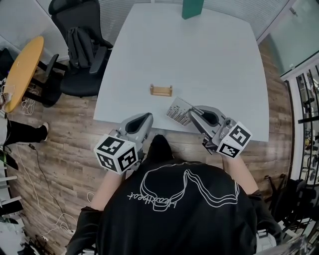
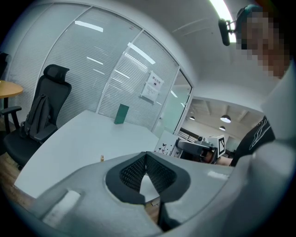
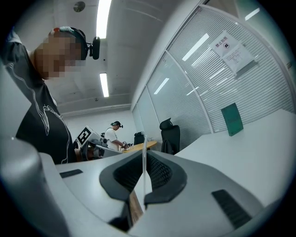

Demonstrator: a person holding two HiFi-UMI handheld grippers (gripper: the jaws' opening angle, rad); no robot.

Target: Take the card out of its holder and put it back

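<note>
Bright ceiling strips (image 3: 104, 18) (fisheye-warped edges)

Card holder (image 1: 161, 90) is sitting on the table (image 1: 209, 55), mid-width, twd the near edge. Card (image 1: 178, 110) is sitting btwn the R gripper's (image 1: 193, 113) jaws, just right of the holder & nearer the person, apart from it, over the table's near edge. L gripper (image 1: 148, 118) is hovering left of the card at that same edge. Upright box (image 1: 192, 8) is standing at the far edge. Office chair (image 1: 79, 45) is standing left of the table, w/ a round table (image 1: 22, 69) sitting further left.
</note>
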